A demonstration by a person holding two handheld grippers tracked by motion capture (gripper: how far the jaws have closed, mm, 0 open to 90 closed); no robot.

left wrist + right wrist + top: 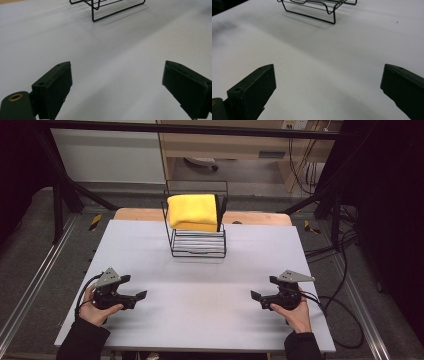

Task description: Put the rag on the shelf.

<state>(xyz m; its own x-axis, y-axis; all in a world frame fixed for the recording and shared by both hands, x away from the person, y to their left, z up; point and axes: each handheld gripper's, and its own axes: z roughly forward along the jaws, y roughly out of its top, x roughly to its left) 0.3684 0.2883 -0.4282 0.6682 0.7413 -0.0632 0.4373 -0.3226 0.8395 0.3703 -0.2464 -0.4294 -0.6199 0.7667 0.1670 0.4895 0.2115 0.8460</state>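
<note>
- yellow cloth (192,211) draped on the wire rack (198,244) at the worktop's (200,320) far middle
- left tool (131,290) and right tool (264,291) both spread wide, holding nothing; well short of the rack, one each side

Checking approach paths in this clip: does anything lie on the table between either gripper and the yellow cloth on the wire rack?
Nothing visible does. Bare table separates the left gripper and right gripper from the wire rack holding the yellow cloth.
</note>
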